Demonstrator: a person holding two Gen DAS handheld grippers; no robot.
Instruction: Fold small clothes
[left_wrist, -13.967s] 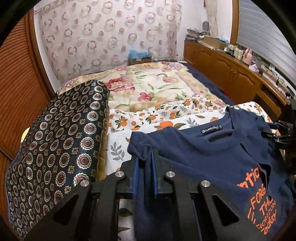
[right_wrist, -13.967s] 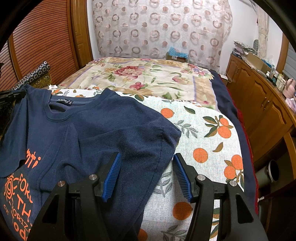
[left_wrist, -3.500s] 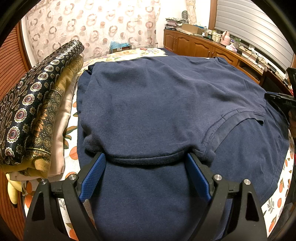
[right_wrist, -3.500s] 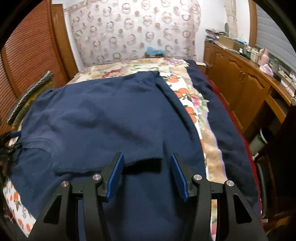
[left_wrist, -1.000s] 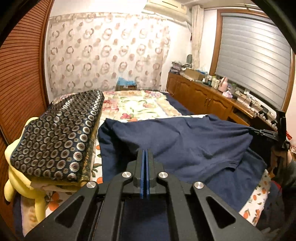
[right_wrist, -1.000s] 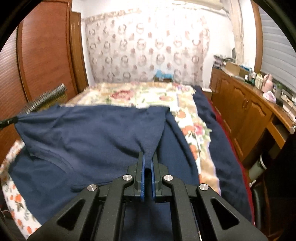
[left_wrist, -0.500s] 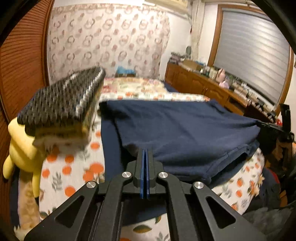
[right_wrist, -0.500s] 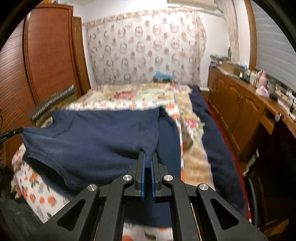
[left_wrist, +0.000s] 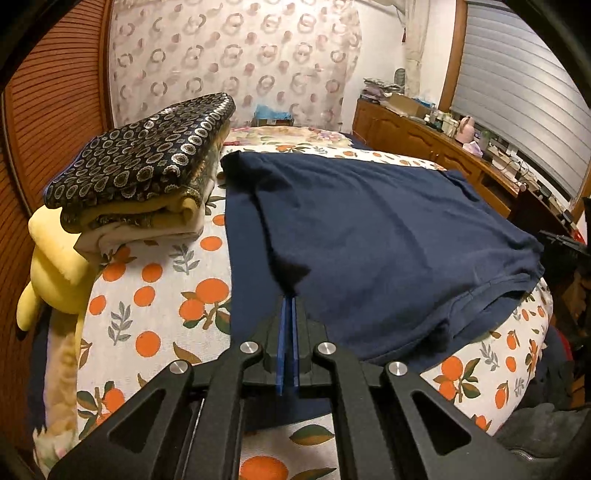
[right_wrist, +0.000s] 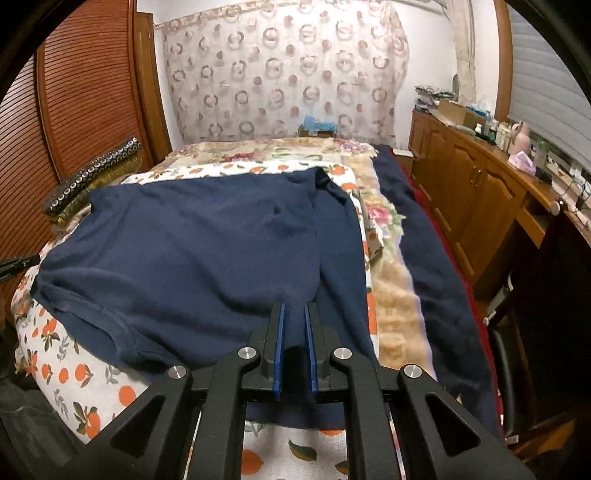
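Folded over on itself so that its upper layer covers most of the lower one, the navy shirt (left_wrist: 369, 229) lies spread across the near end of the bed (left_wrist: 155, 280), on an orange-print sheet, with its doubled hem hanging slightly over the bed's near edge. One near corner of the upper layer runs into the left gripper (left_wrist: 287, 301), whose jaws are almost together, with only a sliver between the blue pads and a peak of navy cloth pinched at their tips. On the other side, the opposite near corner sits between the jaws of the right gripper (right_wrist: 293, 308); these are narrow but parting, the pads standing a little off the cloth that fills the gap. In the right wrist view a strip of the shirt's lower layer shows along the right side of the folded part.

Just beside the shirt on its left, a stack of folded fabrics (left_wrist: 147, 177) topped by a dark circle-patterned piece rests on the bed, and a yellow plush toy (left_wrist: 55, 266) sits at the stack's near side. A floral blanket (right_wrist: 258, 151) covers the far part of the bed. Beyond it hangs a curtain with ring patterns (right_wrist: 288, 70). Wooden cabinets (right_wrist: 476, 192) line the right wall, their top crowded with small items.
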